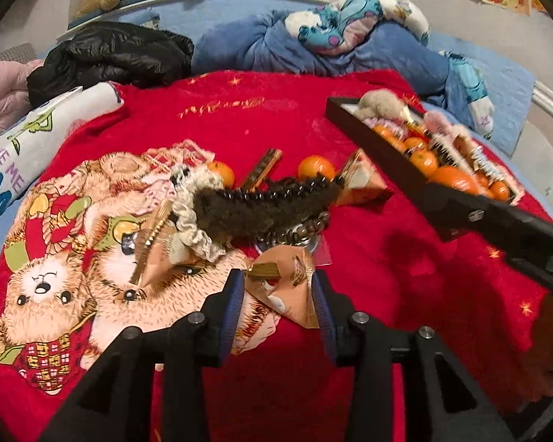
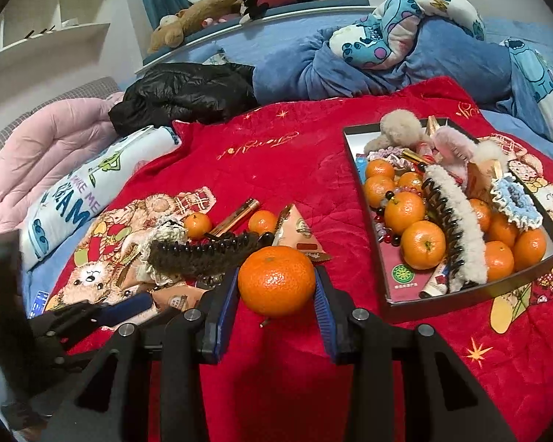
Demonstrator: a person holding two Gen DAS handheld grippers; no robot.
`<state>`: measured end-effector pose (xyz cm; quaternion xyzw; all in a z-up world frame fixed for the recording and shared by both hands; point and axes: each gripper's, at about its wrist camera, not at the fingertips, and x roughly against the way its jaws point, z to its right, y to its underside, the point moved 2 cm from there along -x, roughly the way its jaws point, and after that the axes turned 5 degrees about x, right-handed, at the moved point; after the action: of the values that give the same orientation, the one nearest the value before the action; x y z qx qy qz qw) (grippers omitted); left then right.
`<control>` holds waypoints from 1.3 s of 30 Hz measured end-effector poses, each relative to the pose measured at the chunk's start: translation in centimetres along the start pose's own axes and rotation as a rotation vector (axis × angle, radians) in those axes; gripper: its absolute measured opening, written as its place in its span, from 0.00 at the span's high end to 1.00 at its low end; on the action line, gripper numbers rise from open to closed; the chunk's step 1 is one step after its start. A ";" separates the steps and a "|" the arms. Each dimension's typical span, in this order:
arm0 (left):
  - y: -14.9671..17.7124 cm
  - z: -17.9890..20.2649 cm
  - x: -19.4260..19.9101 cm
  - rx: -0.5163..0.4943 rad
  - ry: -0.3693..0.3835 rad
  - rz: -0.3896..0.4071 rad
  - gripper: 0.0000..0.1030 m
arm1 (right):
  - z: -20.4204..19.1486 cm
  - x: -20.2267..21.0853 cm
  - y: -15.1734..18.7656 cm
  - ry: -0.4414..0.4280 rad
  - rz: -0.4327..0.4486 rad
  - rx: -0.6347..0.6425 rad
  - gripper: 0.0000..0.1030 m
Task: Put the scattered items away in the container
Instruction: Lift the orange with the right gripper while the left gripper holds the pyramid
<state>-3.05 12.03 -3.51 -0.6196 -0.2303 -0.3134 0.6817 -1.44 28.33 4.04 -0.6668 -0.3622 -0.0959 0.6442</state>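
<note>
- Clamped between the blue pads of the right gripper (image 2: pixel 276 294) sat a mandarin (image 2: pixel 276 280), held above the red blanket (image 2: pixel 276 140).
- Ahead and to the right of those jaws lay the dark tray (image 2: pixel 381 261), already holding mandarins, a white fuzzy hair claw (image 2: pixel 457 217) and a blue scrunchie (image 2: pixel 514 200).
- Ahead and left of them lay the scattered pile: a brown hair claw (image 2: pixel 202 254), two loose mandarins (image 2: pixel 262 221) and a gold tube (image 2: pixel 239 215).
- The left gripper (image 1: pixel 278 307) stood partly open, its pads flanking a peach triangular packet (image 1: pixel 287 294); whether they pressed it could not be told.
</note>
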 end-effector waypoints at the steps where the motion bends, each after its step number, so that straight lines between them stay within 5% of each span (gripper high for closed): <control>1: 0.0 0.1 -0.3 -0.002 -0.008 0.001 0.62 | 0.1 0.1 0.0 -0.003 0.001 -0.004 0.64; 20: 0.3 0.0 -1.3 -0.015 0.002 -0.004 0.67 | -0.4 -0.6 -0.9 -0.014 0.013 -0.039 0.63; 39: 0.8 -8.0 3.7 0.095 -0.051 0.078 0.68 | -7.7 -3.4 -0.2 -0.085 -0.029 0.096 0.64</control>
<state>-0.51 3.60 -2.50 -0.6030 -0.2381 -0.2594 0.7158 -1.36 19.93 3.32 -0.6333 -0.4032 -0.0594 0.6579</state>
